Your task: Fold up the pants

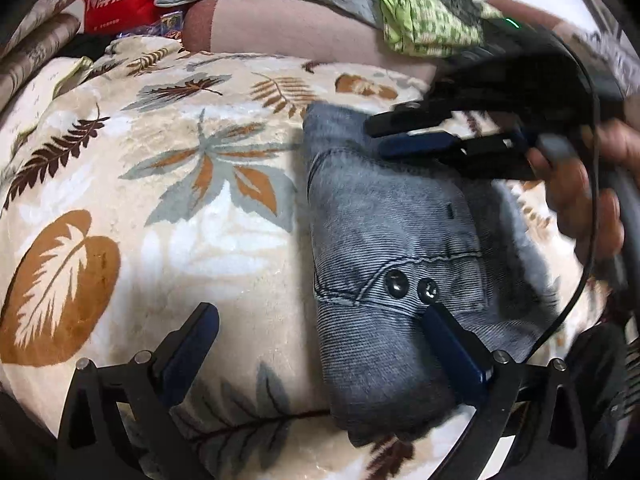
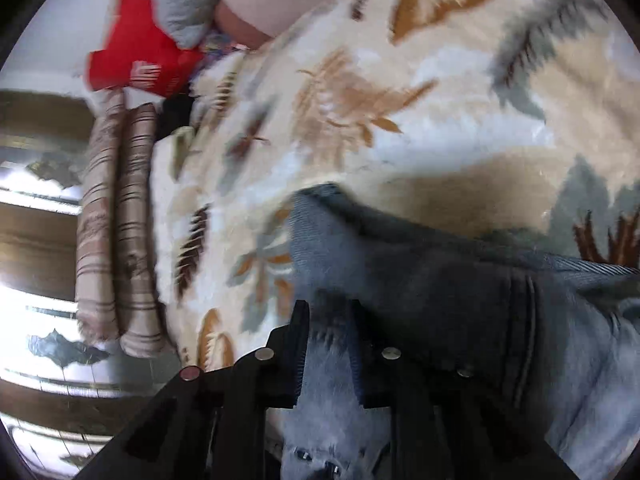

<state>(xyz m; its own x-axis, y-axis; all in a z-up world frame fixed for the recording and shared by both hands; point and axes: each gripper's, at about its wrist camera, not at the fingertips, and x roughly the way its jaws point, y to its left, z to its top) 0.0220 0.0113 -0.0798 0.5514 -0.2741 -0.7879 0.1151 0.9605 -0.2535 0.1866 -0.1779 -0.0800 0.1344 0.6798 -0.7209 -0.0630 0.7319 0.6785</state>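
Left gripper (image 1: pixel 320 320), lower centre, spreads its 2 fingers wide over the folded pants (image 1: pixel 392 248). Right gripper (image 2: pixel 328 312) pinches the pants' fabric, lower centre.

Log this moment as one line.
stage: pants folded compact on leaf-print blanket | left gripper: open, one finger over pants | right gripper: closed on pants fabric
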